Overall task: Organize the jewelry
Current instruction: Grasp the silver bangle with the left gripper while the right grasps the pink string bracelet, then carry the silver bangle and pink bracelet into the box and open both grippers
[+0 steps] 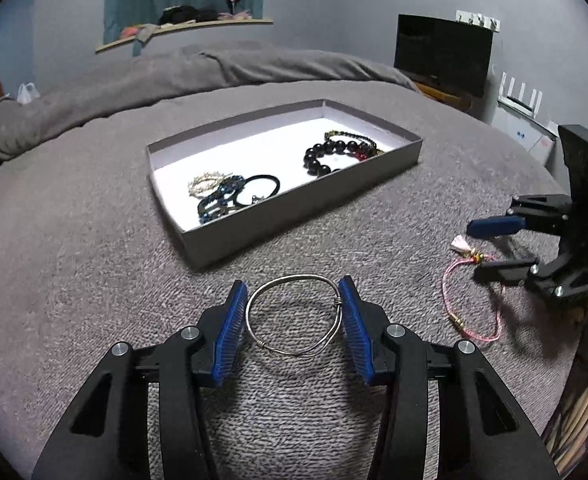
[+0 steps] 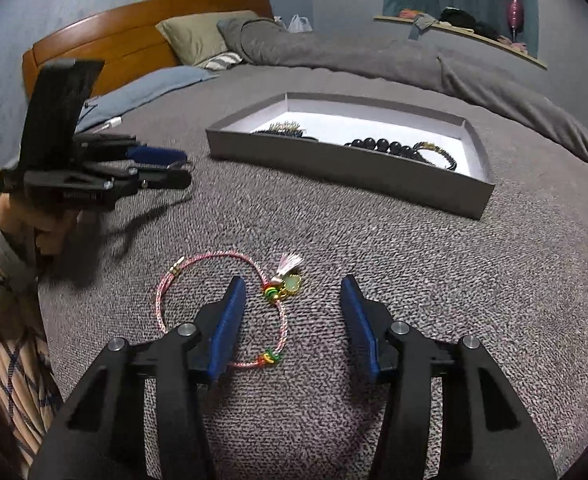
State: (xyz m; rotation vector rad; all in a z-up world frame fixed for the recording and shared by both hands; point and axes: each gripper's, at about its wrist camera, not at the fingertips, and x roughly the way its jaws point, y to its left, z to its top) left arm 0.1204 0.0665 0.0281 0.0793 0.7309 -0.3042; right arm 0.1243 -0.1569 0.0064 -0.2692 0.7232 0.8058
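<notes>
The left gripper [image 1: 293,294] clamps the silver wire bangle [image 1: 294,314] between its 2 blue pads, near the grey tray [image 1: 294,216]. The right gripper [image 2: 294,296] stands released over the pink cord bracelet [image 2: 221,312] lying on the bedspread [image 2: 454,280], one finger inside its loop.
</notes>
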